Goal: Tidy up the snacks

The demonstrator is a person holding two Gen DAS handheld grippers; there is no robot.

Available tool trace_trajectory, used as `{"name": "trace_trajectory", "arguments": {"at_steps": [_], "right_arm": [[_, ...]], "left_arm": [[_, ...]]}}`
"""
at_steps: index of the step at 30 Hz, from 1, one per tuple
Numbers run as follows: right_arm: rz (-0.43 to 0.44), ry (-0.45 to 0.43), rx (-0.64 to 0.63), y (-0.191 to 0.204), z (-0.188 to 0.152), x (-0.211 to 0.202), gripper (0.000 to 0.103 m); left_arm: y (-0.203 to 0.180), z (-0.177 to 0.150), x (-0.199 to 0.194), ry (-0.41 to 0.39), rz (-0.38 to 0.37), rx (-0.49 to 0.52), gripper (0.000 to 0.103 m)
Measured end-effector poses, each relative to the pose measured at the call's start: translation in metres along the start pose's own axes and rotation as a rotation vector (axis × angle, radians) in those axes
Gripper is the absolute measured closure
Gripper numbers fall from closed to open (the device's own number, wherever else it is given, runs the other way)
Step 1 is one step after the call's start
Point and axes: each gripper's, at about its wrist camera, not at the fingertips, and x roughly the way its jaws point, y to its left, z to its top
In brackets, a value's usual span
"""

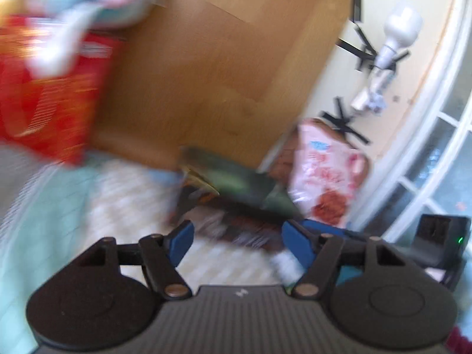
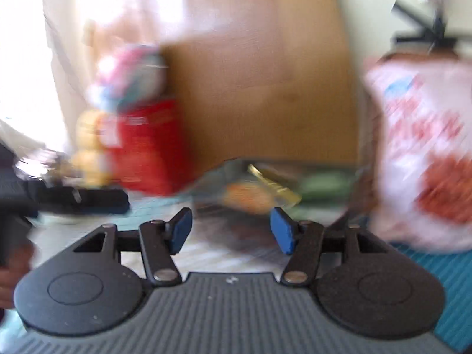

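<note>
Both views are motion-blurred. In the left wrist view my left gripper [image 1: 237, 236] is open, its blue pads wide apart over a dark green snack packet [image 1: 236, 183] lying on the striped cloth. A red snack box [image 1: 50, 97] stands at the left and a pink-and-white snack bag [image 1: 327, 174] leans at the right. In the right wrist view my right gripper [image 2: 231, 230] is open with nothing pressed between its pads. Just beyond it lie an orange and gold packet [image 2: 253, 197] and a green packet [image 2: 324, 185]. The red box [image 2: 150, 147] is left, the pink-and-white bag [image 2: 424, 153] right.
A wooden panel [image 1: 221, 59] rises behind the snacks. The surface is a teal and white striped cloth [image 1: 118, 206]. A black device with a green light [image 1: 442, 242] sits at the right. A dark, blurred object [image 2: 82, 199] lies left of the right gripper.
</note>
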Motion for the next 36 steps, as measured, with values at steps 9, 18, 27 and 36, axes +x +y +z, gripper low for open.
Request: {"name": "trace_trajectory", "arguments": {"at_steps": [9,18,27,36], "right_arm": [[0.3,0.232,-0.326,0.103,-0.049,0.047,0.027],[0.203,0.358,-0.621,0.126,-0.065,0.083,0.047],[0.064,0.33,-0.577,0.085,-0.073,0.039,0.067],[0.106,0.246,-0.459,0.065,-0.059,-0.016,0.028]], "left_arm": [[0.046,-0.106,-0.102,-0.026,0.369,-0.216,0.027],[0.041,-0.128,-0.133,-0.076,0.44,-0.215,0.026],[0.04,-0.126,-0.127,-0.076,0.399,-0.234,0.026],[0.019,-0.117,-0.117,-0.087,0.34,-0.176,0.024]]}}
